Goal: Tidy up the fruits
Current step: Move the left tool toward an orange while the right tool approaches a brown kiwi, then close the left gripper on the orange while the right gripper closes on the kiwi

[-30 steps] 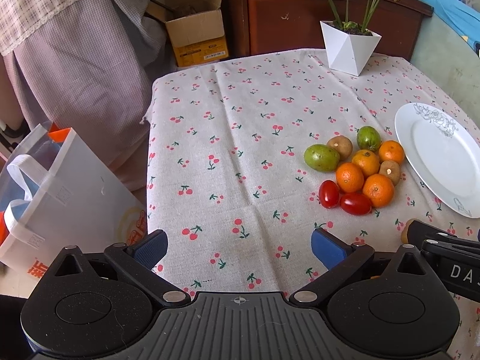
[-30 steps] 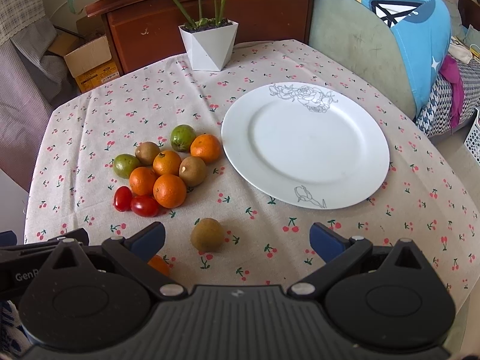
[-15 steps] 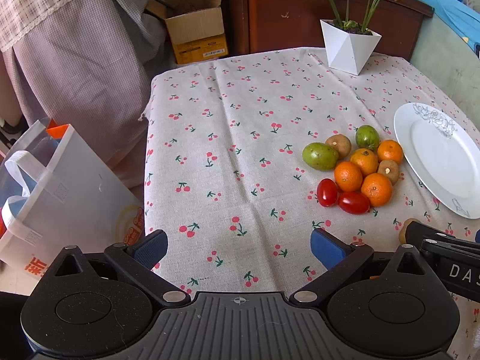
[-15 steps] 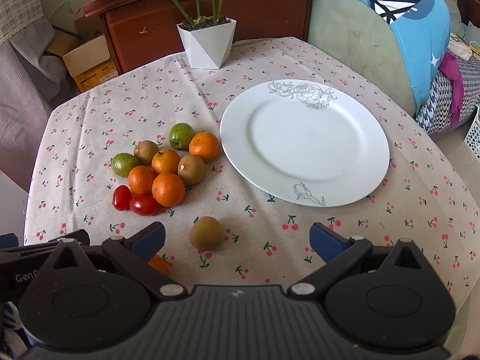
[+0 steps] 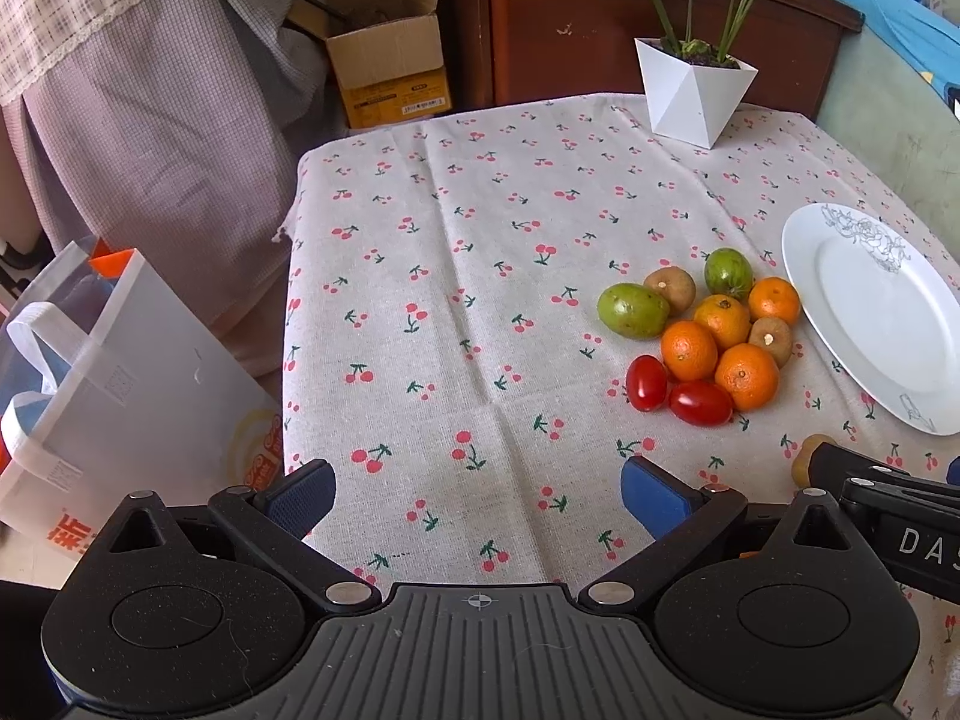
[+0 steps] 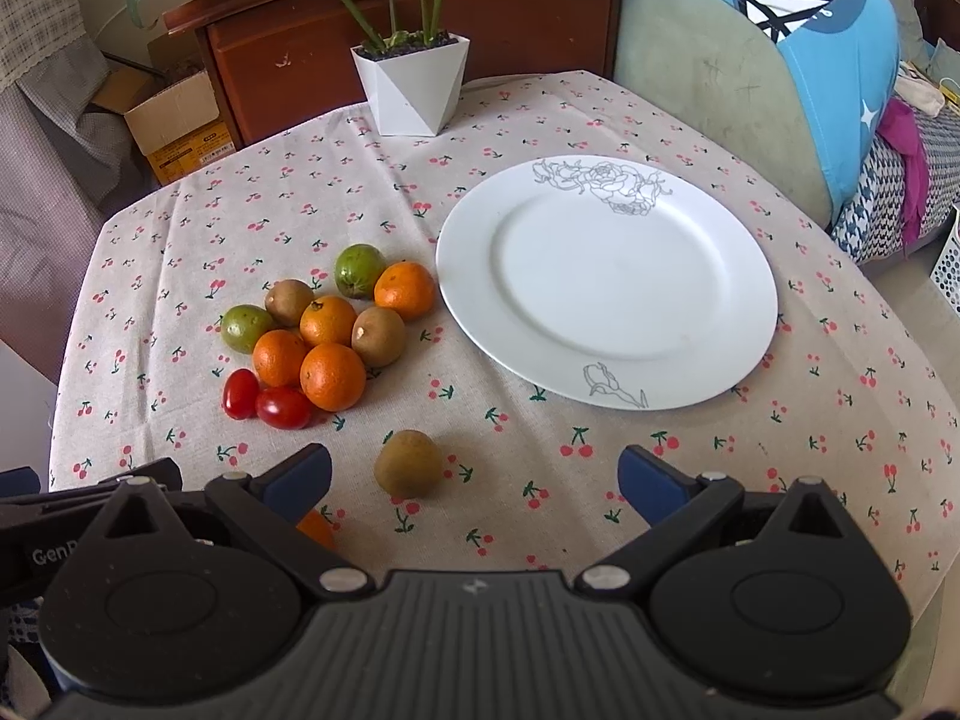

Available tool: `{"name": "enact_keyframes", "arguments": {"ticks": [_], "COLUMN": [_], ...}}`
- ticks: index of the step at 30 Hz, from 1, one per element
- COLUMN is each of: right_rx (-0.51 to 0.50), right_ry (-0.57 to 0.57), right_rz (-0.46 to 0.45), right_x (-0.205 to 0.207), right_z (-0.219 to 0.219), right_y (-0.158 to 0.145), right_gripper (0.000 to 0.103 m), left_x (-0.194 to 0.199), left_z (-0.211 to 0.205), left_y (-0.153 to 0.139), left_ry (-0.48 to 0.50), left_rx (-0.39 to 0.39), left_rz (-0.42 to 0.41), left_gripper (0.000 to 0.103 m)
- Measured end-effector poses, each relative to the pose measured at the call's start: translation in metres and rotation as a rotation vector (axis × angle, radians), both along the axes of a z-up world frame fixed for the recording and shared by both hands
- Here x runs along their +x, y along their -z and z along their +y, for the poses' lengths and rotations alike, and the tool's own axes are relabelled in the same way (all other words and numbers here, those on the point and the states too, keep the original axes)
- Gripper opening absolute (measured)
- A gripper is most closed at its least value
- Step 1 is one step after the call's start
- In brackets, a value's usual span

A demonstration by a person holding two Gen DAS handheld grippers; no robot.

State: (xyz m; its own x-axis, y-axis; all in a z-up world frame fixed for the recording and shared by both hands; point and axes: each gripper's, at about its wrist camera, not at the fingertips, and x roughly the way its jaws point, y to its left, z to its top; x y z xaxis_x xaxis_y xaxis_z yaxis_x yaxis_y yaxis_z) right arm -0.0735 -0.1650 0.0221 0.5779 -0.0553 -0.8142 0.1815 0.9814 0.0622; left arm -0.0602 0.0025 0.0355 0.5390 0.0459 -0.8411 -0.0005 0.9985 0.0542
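Note:
A cluster of fruit (image 6: 327,330) lies left of a white plate (image 6: 606,282) on the cherry-print tablecloth: several oranges, two kiwis, two green fruits and two red cherry tomatoes (image 6: 264,402). One kiwi (image 6: 408,463) lies apart, near the front, just ahead of my right gripper (image 6: 474,477), which is open and holds nothing. An orange (image 6: 315,528) peeks out beside its left finger. In the left wrist view the same cluster (image 5: 702,336) and plate (image 5: 882,312) lie to the right. My left gripper (image 5: 477,489) is open over bare cloth.
A white faceted plant pot (image 6: 411,87) stands at the table's back. Behind it is a wooden cabinet (image 6: 420,18); a cardboard box (image 5: 384,72) sits on the floor. A white shopping bag (image 5: 102,396) stands left of the table. A blue-covered sofa (image 6: 780,60) is at the right.
Both grippers have drawn back slightly, so the table and fruit sit a little further off. The fruit and plate have not moved; both grippers stay open.

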Motion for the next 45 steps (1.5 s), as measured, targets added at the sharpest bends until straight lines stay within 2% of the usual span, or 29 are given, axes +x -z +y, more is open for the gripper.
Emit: {"name": "enact_keyframes", "arguments": {"ticks": [6, 11, 17, 22, 28, 30, 34, 39, 42, 45], "right_rx": [0.088, 0.134, 0.234, 0.277, 0.294, 0.293, 0.282, 0.280, 0.287, 0.286], "right_ry": [0.016, 0.041, 0.063, 0.017, -0.053, -0.071, -0.098, -0.112, -0.113, -0.118], "right_rz": [-0.032, -0.059, -0.068, -0.086, -0.084, -0.082, -0.079, -0.082, -0.091, -0.094], "right_x": [-0.010, -0.021, -0.029, -0.029, -0.025, -0.024, -0.021, -0.018, -0.015, -0.012], "right_z": [-0.023, -0.047, -0.067, -0.061, -0.047, -0.043, -0.038, -0.033, -0.031, -0.027], "right_y": [-0.003, -0.005, -0.001, -0.002, 0.001, 0.004, 0.009, 0.014, 0.015, 0.016], "right_gripper": [0.098, 0.088, 0.078, 0.071, 0.062, 0.061, 0.054, 0.045, 0.042, 0.039], "left_x": [-0.006, -0.013, -0.025, -0.036, -0.041, -0.041, -0.042, -0.043, -0.043, -0.042], "left_z": [-0.006, -0.009, -0.018, -0.035, -0.046, -0.048, -0.051, -0.053, -0.051, -0.050], "left_y": [-0.001, -0.003, -0.004, 0.002, 0.012, 0.014, 0.019, 0.021, 0.021, 0.021], "left_ry": [0.052, 0.089, 0.155, 0.246, 0.299, 0.305, 0.316, 0.335, 0.339, 0.344], "left_rx": [-0.038, -0.049, -0.094, -0.111, -0.117, -0.120, -0.127, -0.126, -0.160, -0.180], "left_rz": [-0.015, -0.036, -0.052, -0.054, -0.046, -0.051, -0.057, -0.085, -0.087, -0.083], "left_gripper": [0.101, 0.101, 0.096, 0.089, 0.076, 0.068, 0.064, 0.042, 0.034, 0.031]}}
